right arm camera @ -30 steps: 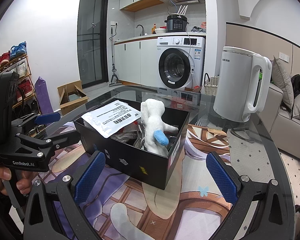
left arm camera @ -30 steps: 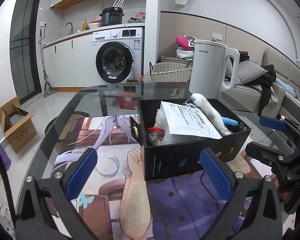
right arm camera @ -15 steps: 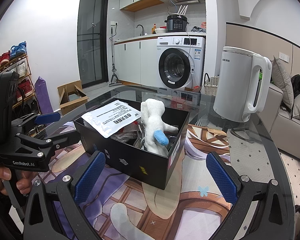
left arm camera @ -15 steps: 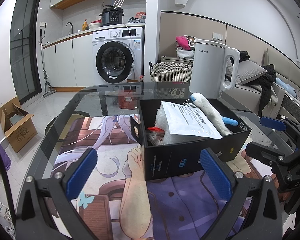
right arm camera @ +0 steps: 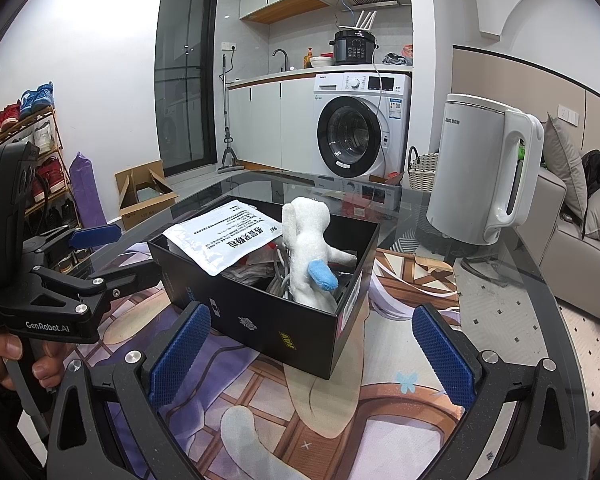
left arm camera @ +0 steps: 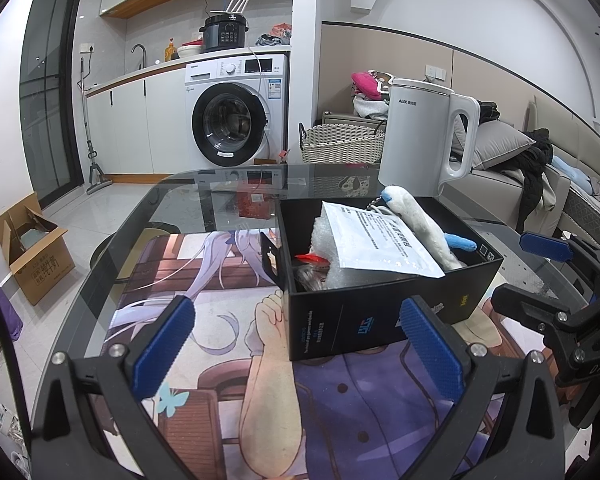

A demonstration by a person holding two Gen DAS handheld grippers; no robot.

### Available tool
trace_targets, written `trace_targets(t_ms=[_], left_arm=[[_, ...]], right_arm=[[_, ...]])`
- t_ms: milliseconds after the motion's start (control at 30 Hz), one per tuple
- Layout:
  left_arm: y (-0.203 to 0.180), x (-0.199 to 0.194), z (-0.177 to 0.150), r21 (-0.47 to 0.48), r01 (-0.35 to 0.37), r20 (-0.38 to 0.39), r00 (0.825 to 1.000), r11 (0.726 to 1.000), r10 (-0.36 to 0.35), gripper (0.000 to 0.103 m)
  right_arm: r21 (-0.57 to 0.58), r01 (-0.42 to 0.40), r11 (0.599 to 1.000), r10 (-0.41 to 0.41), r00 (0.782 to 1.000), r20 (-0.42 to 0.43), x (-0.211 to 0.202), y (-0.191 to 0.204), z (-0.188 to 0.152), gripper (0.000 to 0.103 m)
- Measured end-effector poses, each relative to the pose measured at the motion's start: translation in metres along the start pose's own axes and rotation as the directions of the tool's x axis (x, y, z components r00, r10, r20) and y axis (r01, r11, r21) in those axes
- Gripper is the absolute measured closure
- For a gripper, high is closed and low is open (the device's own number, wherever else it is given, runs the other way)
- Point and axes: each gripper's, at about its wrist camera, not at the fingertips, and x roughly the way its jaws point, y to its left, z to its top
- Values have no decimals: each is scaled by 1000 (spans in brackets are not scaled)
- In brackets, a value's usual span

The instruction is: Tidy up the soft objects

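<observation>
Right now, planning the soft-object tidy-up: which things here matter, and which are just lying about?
Belong to the job:
white plush toy
bubble wrap
black box

Just lying about:
white kettle
printed packet
wicker basket
cardboard box

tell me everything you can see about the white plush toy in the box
The white plush toy is a fuzzy, elongated soft figure with small blue tips on its stubby limbs, one limb sticking out sideways. It stands propped in the open black box, leaning at the end nearer the white kettle, its top rising above the rim. Its base sits among grey cables, beside a white printed packet. Neither tool touches it.
</observation>
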Motion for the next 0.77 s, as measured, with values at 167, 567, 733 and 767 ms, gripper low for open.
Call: trace_targets(t_ms=[167, 567, 733, 767], left_arm=[[0, 0, 0, 0, 0, 0, 1000, 1000, 0, 0], [0, 0, 0, -1, 1, 0, 1000, 1000, -1, 0], [1, 0, 0, -3, -1, 4, 1000, 1000, 1, 0], [2, 1, 0, -3, -1, 3, 1000, 1000, 1, 0]], right_arm=[[0, 0, 1000, 0, 1000, 0, 0, 0, 0, 0], [0, 0, 1000, 0, 1000, 0, 0, 1, 0, 0], [-1, 1, 1000, -1, 1000, -1, 0, 1, 0, 0], [-1, 1, 1000, -1, 1000, -1, 0, 0, 0, 0]])
